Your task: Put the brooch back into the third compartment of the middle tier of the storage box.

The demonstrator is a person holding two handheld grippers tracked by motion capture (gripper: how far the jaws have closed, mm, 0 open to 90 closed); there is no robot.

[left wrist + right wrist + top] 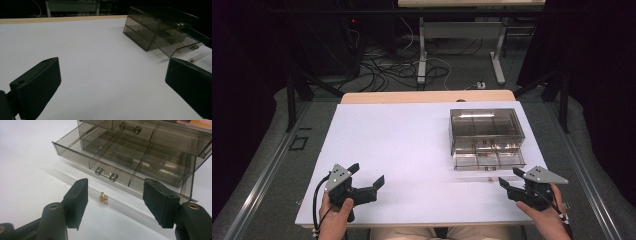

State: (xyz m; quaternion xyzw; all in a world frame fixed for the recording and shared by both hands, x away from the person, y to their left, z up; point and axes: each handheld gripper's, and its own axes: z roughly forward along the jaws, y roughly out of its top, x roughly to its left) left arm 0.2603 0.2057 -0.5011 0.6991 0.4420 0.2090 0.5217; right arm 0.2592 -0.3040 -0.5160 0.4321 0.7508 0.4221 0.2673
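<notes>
Before the open drawer (100, 157), the right tool (115, 200) gapes around a gold trinket (103, 198).

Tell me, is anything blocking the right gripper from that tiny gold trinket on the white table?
Nothing visible: the tiny gold trinket lies on bare white table just ahead of the open right gripper, in front of the smoky clear plastic drawer box's pulled-out bottom drawer.

Glossy smoked-plastic drawer box (140, 152), shiny gold-metal trinket (103, 198)
</notes>
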